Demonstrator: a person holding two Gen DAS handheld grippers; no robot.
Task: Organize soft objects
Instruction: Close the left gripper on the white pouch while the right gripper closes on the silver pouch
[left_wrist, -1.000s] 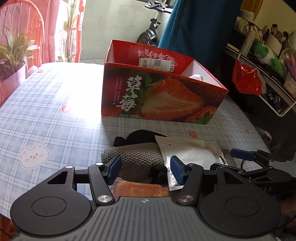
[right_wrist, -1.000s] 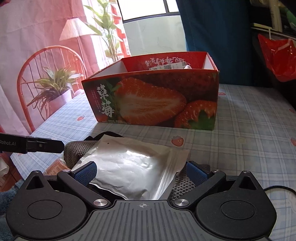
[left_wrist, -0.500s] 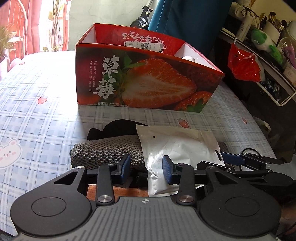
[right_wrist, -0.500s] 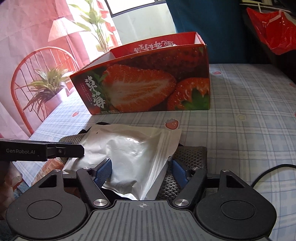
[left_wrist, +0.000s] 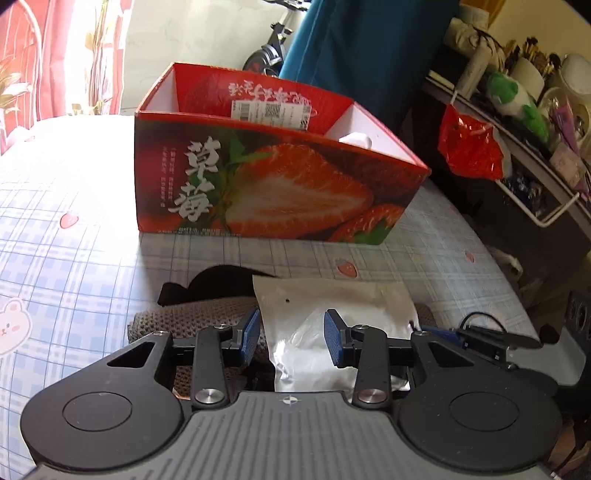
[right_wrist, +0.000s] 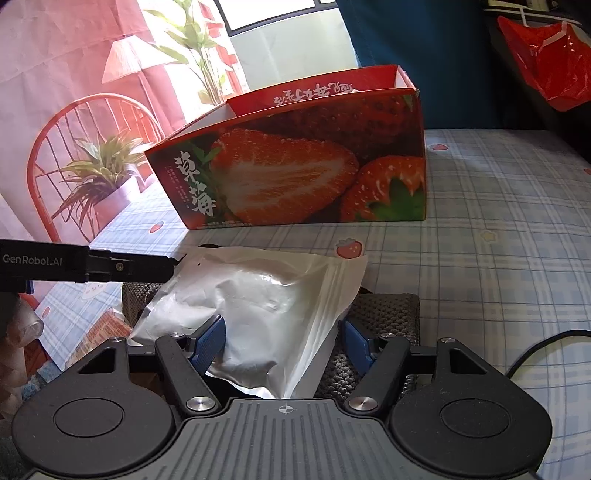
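A white plastic pouch (left_wrist: 343, 306) lies on a grey knitted cloth (left_wrist: 192, 317) near the table's front edge, with a black item (left_wrist: 221, 277) behind it. My left gripper (left_wrist: 291, 336) is open, its blue pads astride the pouch's left edge. My right gripper (right_wrist: 282, 341) is partly open with the pouch (right_wrist: 255, 291) between its pads; I cannot tell whether they press it. The grey cloth (right_wrist: 384, 314) shows under the pouch. The red strawberry box (left_wrist: 266, 177) stands open behind, also in the right wrist view (right_wrist: 295, 173).
The table has a blue checked cloth (left_wrist: 74, 240). A red bag (left_wrist: 472, 144) hangs on a cluttered shelf at the right. A red chair (right_wrist: 92, 122) with a potted plant (right_wrist: 99, 173) stands beyond the left edge. A cable (right_wrist: 546, 343) lies at the right.
Both grippers have come closer to the pouch. The right jaws narrowed around it. The left jaws narrowed, then widened again at the pouch's left edge.
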